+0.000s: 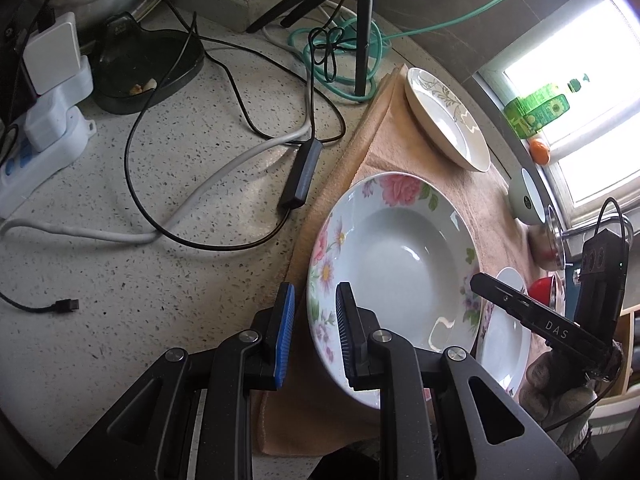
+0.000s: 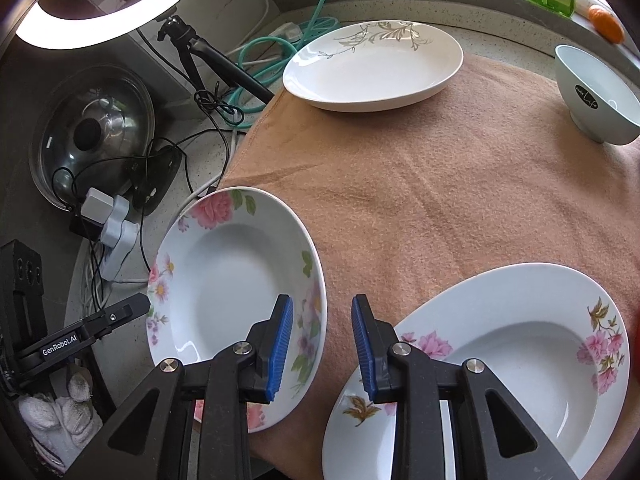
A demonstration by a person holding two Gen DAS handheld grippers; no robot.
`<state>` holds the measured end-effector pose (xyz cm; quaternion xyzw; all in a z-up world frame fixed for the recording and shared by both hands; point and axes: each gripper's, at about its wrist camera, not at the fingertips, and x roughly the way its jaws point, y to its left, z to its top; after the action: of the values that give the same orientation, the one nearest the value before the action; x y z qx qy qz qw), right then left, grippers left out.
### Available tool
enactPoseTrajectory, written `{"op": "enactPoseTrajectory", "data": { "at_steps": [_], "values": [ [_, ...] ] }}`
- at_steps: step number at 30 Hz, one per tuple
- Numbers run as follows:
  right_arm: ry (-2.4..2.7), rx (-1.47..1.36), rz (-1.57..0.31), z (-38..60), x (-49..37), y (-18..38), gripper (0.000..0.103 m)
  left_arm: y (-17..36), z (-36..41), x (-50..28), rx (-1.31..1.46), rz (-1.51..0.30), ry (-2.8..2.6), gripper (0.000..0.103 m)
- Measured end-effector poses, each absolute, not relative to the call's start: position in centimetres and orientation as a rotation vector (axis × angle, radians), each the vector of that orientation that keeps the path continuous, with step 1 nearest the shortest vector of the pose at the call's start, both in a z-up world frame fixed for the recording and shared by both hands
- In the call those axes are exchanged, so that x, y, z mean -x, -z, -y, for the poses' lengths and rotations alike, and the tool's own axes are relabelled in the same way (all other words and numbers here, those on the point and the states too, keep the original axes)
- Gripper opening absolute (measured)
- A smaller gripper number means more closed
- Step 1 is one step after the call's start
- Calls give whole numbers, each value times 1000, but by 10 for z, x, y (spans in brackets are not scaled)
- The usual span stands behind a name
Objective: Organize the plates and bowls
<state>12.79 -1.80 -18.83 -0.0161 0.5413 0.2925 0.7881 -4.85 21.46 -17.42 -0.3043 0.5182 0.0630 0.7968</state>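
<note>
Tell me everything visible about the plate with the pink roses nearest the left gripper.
The rose plate is a deep, glossy white dish, ceramic by the look, with a broad rim printed with pink roses, small daisies, purple blooms and green leaves. Its well is empty. It seems tilted, one edge raised above the tan cloth. The left gripper straddles its rim, one blue pad outside and the other finger inside; whether they press the rim cannot be told. The right gripper straddles the opposite rim, open.
</note>
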Motion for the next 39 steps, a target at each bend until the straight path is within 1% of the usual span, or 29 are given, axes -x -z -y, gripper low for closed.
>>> {"op": "enactPoseTrajectory", "data": {
  "at_steps": [6,10,11,12,17,39],
  "values": [
    [-639,21,-1184,14,-129,191,27,178,-215,46,656,-1123,-125,19],
    [-646,11,-1198,14,-131,193,22,179,-214,45,656,-1126,-118,19],
    [-647,6,-1203,14,-131,194,21,180,-214,44,656,-1127,-118,16],
    [-649,2,-1207,14,-131,195,21,181,-214,44,657,-1129,-116,15],
    [-658,-1,-1214,13,-130,196,15,183,-211,42,651,-1133,-112,13],
    [-627,29,-1195,9,-126,194,14,179,-212,42,666,-1123,-126,12]
  ]
}}
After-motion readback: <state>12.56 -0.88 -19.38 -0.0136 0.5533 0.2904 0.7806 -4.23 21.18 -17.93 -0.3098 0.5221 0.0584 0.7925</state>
